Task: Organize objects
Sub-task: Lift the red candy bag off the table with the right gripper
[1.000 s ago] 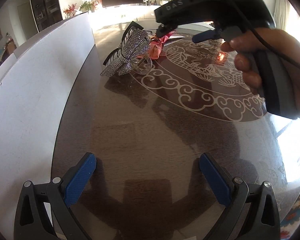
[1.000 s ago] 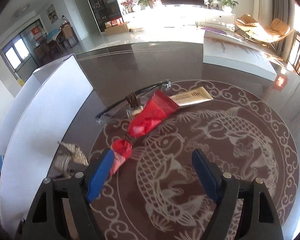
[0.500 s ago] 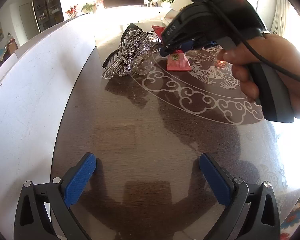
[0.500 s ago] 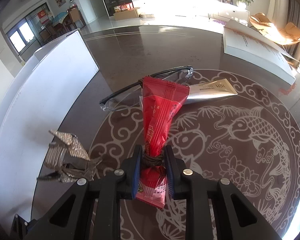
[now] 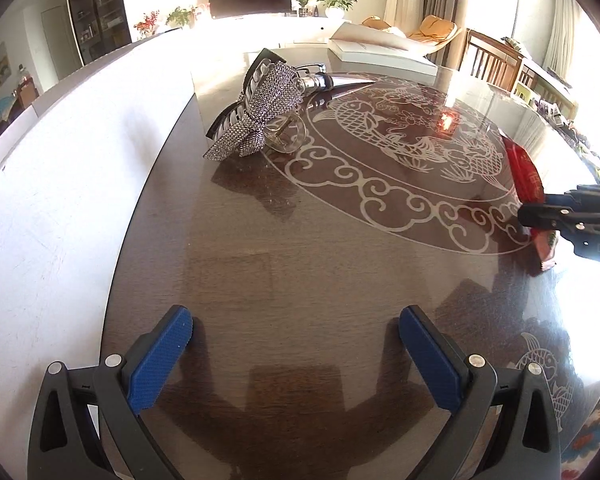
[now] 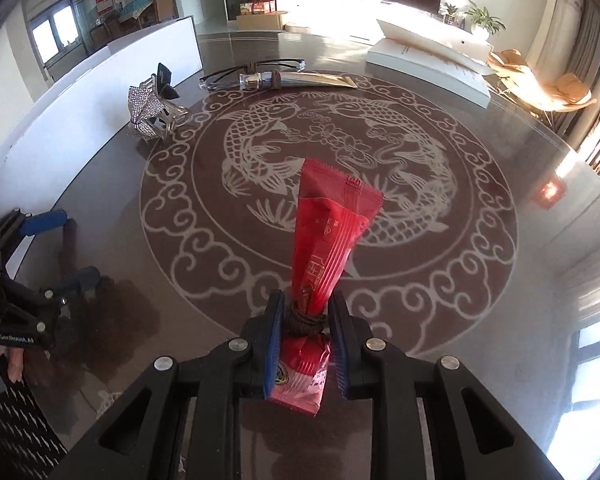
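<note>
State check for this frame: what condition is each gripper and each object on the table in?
Right gripper: shut on the red packet.
Red packet: gripped at its tied waist, long end sticking out ahead.
Left gripper: open, nothing between its pads.
Hair clip: lying on the table, untouched.
Glasses: lying folded by the tube.
Tube: lying flat, cap on.
Book: closed.

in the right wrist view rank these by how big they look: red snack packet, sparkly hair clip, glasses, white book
1. red snack packet, though nearness to the camera inflates it
2. white book
3. glasses and sparkly hair clip: one long and thin, one compact, too alike to rank
</note>
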Demonstrator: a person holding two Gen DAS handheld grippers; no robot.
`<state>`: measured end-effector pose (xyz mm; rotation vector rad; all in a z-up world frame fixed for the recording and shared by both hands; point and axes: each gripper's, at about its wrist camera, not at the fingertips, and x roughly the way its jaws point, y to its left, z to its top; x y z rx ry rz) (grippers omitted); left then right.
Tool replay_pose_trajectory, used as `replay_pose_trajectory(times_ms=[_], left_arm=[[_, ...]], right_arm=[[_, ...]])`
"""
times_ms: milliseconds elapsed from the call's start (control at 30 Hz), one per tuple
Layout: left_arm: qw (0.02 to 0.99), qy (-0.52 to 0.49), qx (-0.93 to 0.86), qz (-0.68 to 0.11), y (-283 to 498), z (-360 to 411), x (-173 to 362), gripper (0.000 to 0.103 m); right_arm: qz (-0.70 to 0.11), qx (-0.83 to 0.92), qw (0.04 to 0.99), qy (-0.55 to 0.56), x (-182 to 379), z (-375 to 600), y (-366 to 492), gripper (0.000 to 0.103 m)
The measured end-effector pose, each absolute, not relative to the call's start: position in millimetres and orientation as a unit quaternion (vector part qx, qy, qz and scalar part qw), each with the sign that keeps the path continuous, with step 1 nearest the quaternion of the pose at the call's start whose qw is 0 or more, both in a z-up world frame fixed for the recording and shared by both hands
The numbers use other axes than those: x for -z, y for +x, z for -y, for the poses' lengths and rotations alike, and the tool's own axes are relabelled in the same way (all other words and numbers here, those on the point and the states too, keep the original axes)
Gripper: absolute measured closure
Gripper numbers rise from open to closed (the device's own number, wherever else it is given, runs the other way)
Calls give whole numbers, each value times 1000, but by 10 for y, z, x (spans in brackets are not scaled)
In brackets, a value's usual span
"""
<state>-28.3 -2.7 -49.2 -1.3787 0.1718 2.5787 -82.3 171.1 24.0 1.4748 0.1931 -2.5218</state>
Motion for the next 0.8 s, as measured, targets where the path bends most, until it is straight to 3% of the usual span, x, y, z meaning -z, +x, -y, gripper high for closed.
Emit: replay_pose_trajectory(times_ms=[67,133,200,533,800], left_arm=[[106,-468,-876,-58,-294,13,491,0],[106,-468,-876,-58,-298,11,490,0],[106,-468,-876,-58,-294,12,490,0],[106,-467,-876,-58,-295,15,498,0],[106,-468,-876,-57,-310,18,498,0]], right_arm=[[-54,858,94,502,-213,-1834,-751,73],[-46,859,83,502,-165,-1914,-710,39],[-38,865,73,496,-126,-1956,-675,25],[-36,882,54,466,-15,-2001,-709,0],[-33,887,52,458,6,-2002,-715,0]])
